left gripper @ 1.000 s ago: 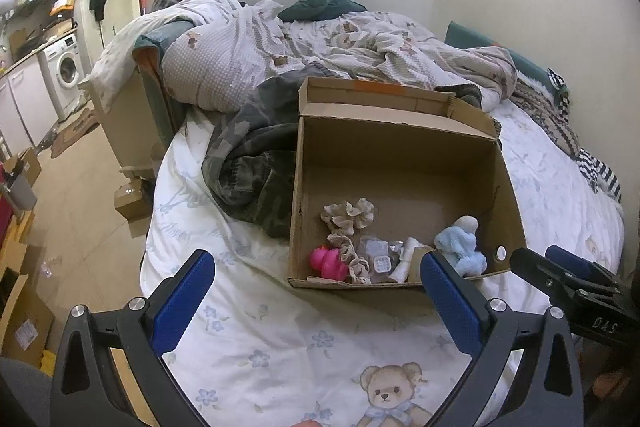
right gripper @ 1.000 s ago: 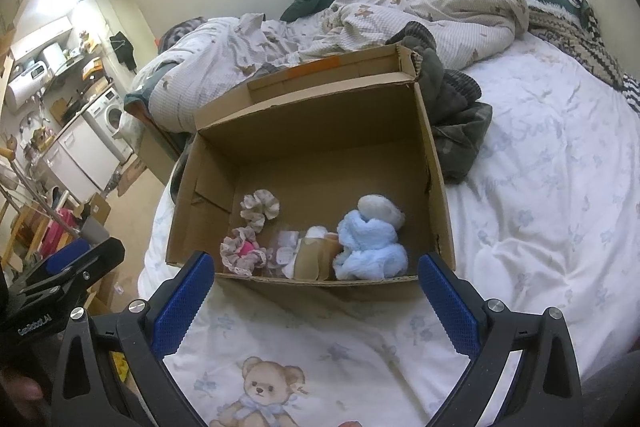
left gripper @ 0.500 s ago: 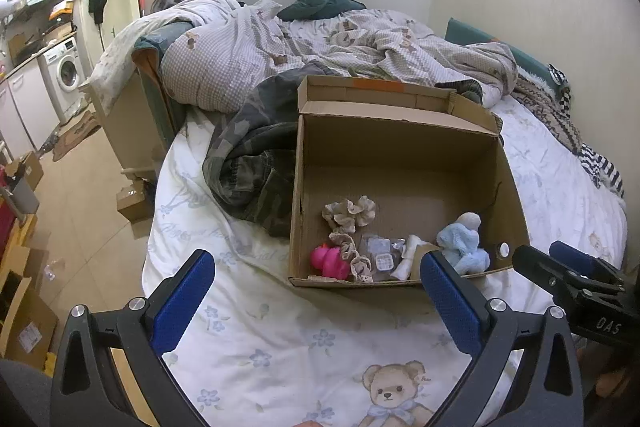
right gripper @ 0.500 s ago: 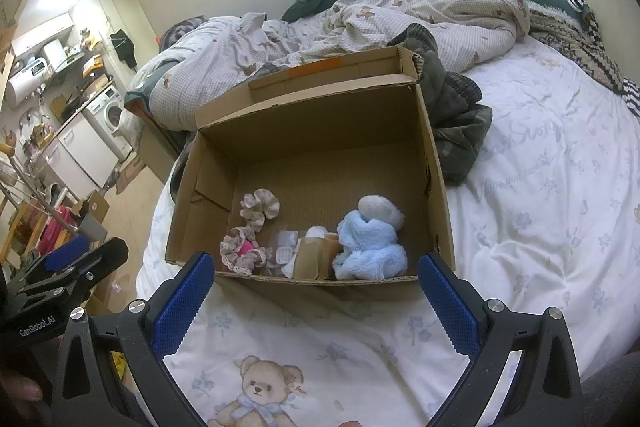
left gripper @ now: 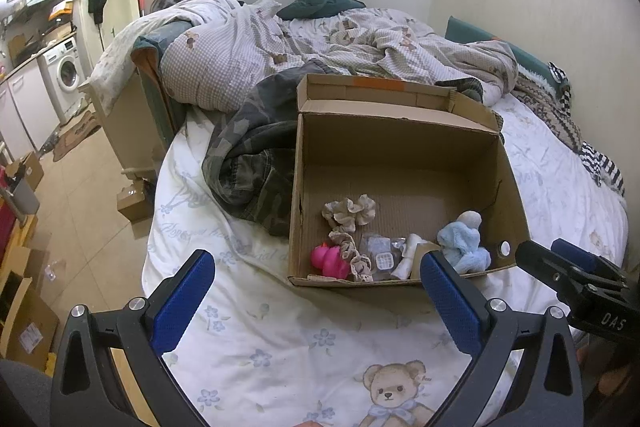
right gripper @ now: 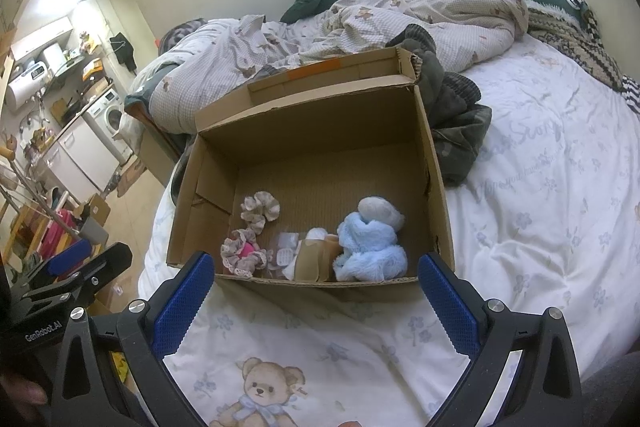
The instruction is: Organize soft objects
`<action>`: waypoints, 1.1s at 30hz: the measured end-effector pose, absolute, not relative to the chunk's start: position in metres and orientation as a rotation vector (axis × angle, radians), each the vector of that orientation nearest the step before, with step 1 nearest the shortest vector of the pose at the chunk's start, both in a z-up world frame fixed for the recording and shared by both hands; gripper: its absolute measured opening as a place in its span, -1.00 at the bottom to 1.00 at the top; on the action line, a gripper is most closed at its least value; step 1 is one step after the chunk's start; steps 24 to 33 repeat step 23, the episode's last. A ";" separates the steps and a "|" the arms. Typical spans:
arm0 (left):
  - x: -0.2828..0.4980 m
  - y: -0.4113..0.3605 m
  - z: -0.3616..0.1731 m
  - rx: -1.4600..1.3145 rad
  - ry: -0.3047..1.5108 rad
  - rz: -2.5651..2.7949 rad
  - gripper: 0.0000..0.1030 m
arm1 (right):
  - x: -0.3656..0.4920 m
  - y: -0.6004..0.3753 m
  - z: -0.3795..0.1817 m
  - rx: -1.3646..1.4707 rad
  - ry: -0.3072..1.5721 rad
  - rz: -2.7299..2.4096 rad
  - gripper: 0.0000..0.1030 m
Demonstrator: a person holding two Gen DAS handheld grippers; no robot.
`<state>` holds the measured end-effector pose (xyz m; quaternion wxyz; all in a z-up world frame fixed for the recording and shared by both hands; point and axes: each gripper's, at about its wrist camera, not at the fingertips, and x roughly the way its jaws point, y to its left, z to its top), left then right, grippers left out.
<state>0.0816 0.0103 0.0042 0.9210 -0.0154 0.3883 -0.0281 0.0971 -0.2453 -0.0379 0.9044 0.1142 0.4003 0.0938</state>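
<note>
Soft objects gathered in an open box on the bed

Soft objects lie along the near wall of the cardboard box (right gripper: 434,163), which sits on the bed (right gripper: 540,219): a blue plush toy (right gripper: 370,249) at 3 o'clock, a beige scrunchie (right gripper: 260,209) toward 10 o'clock, a lace scrunchie (right gripper: 242,257) around a pink toy (left gripper: 330,261) at 9 o'clock. The left hand-held gripper (left gripper: 318,301) and right hand-held gripper (right gripper: 316,301) both hover wide and empty above the bear-print sheet, just short of the box.
</note>
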 end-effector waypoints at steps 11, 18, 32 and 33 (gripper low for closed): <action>0.082 0.010 0.004 -0.031 0.799 -0.057 0.99 | 0.097 -0.245 -0.038 0.236 0.826 0.194 1.00; 0.082 0.010 0.003 -0.033 0.799 -0.057 0.99 | 0.097 -0.245 -0.038 0.238 0.826 0.194 1.00; 0.082 0.009 0.002 -0.031 0.798 -0.062 0.99 | 0.097 -0.244 -0.037 0.237 0.825 0.197 1.00; 0.082 0.009 0.002 -0.031 0.798 -0.062 0.99 | 0.097 -0.244 -0.037 0.237 0.825 0.197 1.00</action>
